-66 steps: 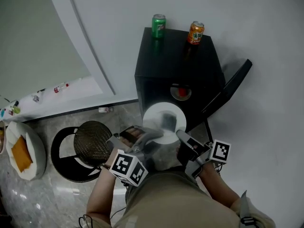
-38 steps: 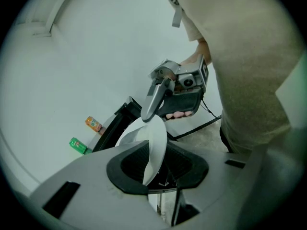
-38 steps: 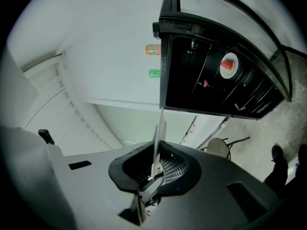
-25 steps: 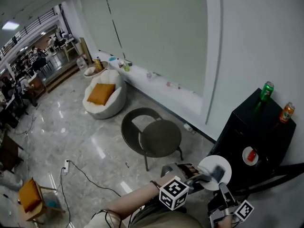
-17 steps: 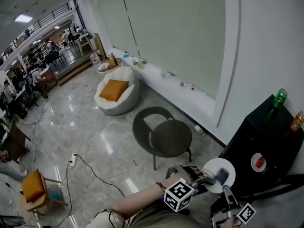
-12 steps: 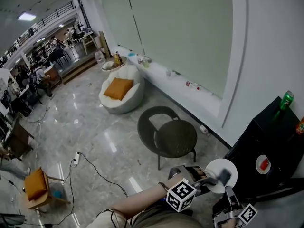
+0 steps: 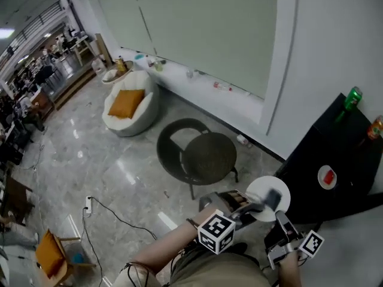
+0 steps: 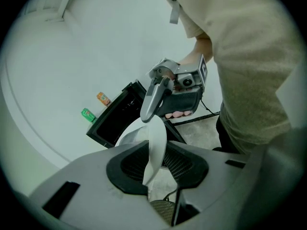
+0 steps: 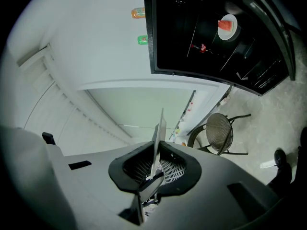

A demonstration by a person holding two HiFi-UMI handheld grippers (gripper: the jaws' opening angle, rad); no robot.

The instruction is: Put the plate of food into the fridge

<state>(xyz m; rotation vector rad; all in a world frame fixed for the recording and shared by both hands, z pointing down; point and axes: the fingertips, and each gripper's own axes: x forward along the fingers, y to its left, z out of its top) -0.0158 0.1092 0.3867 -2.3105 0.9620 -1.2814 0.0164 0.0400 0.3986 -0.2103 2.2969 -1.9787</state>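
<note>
Your left gripper has its fingers clamped on one rim of the white plate, which runs edge-on between them. Treat the plate as stiff, glazed and slick, probably ceramic and breakable. It is round and shallow with a thin rim, so bite well onto that rim and keep it level, or whatever lies on it may slide; I cannot tell what that is. Your right gripper is likewise closed on the opposite rim, the thin edge rising between its ribbed black fingers. Beyond the right fingers the boxy matte-black fridge stands open, with a small plate of red food inside.
</note>
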